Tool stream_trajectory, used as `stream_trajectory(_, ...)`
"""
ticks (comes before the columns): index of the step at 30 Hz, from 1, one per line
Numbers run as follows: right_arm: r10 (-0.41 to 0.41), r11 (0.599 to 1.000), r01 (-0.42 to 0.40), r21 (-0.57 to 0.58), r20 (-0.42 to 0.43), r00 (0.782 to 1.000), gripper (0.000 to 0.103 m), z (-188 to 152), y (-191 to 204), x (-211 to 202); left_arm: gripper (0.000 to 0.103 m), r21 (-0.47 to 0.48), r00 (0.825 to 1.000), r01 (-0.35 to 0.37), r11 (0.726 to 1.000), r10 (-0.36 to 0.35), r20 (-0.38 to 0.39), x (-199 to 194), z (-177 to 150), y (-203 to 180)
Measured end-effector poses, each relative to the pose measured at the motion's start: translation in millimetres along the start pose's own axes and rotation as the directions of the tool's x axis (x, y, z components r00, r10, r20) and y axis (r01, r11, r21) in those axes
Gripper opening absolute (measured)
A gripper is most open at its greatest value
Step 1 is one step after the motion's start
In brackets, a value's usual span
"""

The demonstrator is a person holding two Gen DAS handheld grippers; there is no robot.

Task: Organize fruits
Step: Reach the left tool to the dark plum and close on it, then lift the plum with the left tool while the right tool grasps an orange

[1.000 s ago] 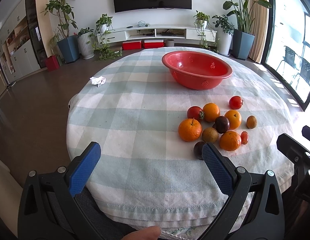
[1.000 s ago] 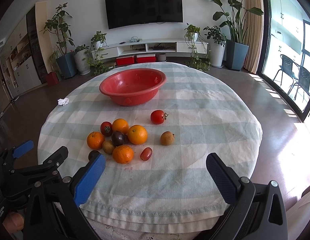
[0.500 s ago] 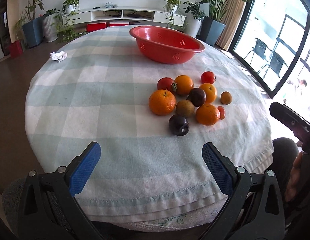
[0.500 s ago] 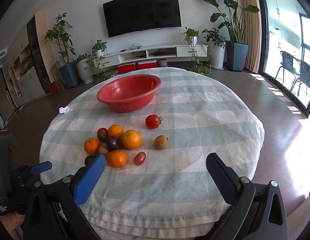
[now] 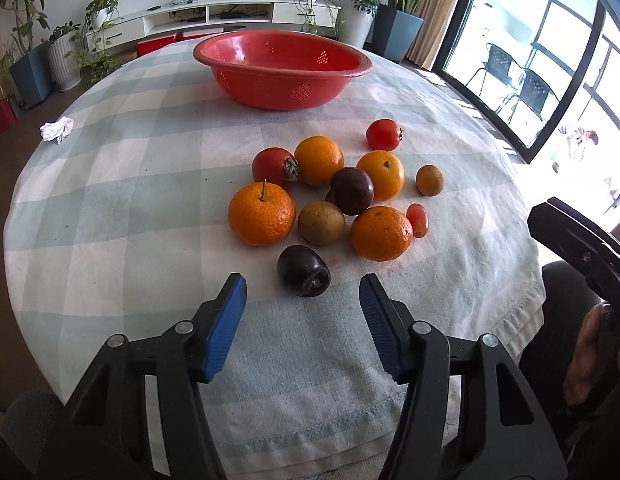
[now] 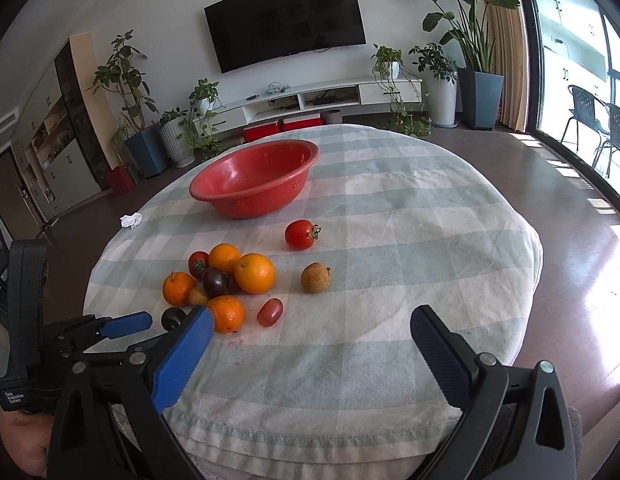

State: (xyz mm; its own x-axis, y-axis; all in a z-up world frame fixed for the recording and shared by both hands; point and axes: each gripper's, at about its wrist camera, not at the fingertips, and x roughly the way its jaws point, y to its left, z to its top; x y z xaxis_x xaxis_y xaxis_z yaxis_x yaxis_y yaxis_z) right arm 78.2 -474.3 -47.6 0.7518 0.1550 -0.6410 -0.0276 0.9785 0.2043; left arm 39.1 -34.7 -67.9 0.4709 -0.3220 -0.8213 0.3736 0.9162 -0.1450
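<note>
A round table (image 6: 449, 248) draped in a pale green-and-white checked cloth fills most of both views; its hemmed near edge is seen just below the grippers, and its right half lies bare as far as the rim. A red perforated bowl (image 5: 282, 68) is set toward the far side, well apart from the fruit, with open cloth between them. The fruit is gathered in a loose cluster near the near-left part of the table: four oranges, of which the stemmed orange (image 5: 262, 214) sits at the cluster's left edge, two tomatoes, two brownish round fruits, a small oblong tomato and two dark plums. A lone tomato (image 6: 300, 234) and a brown fruit (image 6: 315, 278) lie apart on the cluster's right side. A crumpled white tissue (image 5: 56, 129) rests near the far-left edge.

The left gripper (image 5: 302, 300) is angled down at the cloth, its blue pads closing, with the nearest dark plum (image 5: 304, 270) just ahead of the tips and not yet touched. The right gripper (image 6: 310, 332) is held with its jaws wide apart over bare cloth at the near edge, nothing between them.
</note>
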Motion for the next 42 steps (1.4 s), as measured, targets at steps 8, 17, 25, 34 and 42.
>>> stream_trajectory(8, -0.003, 1.000, 0.003, 0.001, -0.024, 1.000, 0.096, -0.7, -4.0, 6.5, 0.031, 0.018, 1.000, 0.014, 1.000, -0.014, -0.014, 14.0, 6.7, 0.7)
stream_trajectory(17, 0.004, 1.000, -0.005, -0.016, -0.039, 0.999, 0.093, -2.1, -0.1, 8.3, 0.026, 0.005, 0.999, 0.053, 0.999, -0.053, 0.004, 13.9, 5.8, 6.8)
stream_trajectory(25, 0.074, 0.996, -0.077, -0.039, -0.077, 0.994, 0.087, -4.2, 16.1, 14.4, 0.026, -0.016, 0.994, 0.110, 0.994, -0.110, 0.028, 1.0, -4.6, 15.0)
stream_trajectory(34, 0.144, 0.987, -0.153, -0.056, -0.135, 0.980, 0.077, 5.5, 39.1, 33.5, 0.026, -0.061, 0.988, 0.144, 0.988, -0.140, 0.064, -16.1, -22.2, 37.7)
stream_trajectory(42, 0.113, 0.974, -0.147, -0.173, -0.196, 0.974, 0.065, 3.5, 77.0, 61.5, 0.026, -0.084, 0.983, 0.168, 0.982, -0.161, 0.083, -20.1, -26.1, 47.7)
